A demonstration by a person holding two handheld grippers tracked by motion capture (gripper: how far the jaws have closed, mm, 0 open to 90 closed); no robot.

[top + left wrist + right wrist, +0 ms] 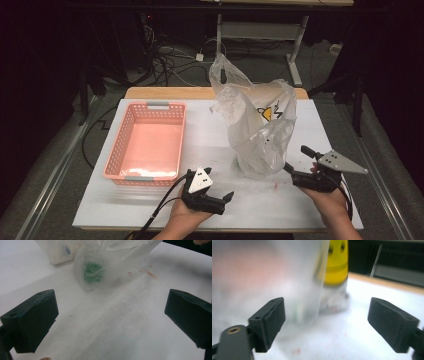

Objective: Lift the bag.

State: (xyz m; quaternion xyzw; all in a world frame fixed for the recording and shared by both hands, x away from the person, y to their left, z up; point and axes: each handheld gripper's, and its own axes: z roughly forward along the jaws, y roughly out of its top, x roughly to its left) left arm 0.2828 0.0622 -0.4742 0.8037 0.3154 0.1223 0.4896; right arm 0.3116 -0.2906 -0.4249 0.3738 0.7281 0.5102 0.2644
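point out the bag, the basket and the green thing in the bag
bag [260, 127], high view, middle of its clear plastic side
basket [121, 136], high view, its left pink wall
green thing [93, 272], left gripper view, its middle, seen through the plastic

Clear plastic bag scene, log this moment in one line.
clear plastic bag: standing on table | left tool: open, empty | right tool: open beside bag | pink basket: empty

High view overhead; gripper views near plastic bag [255, 130].
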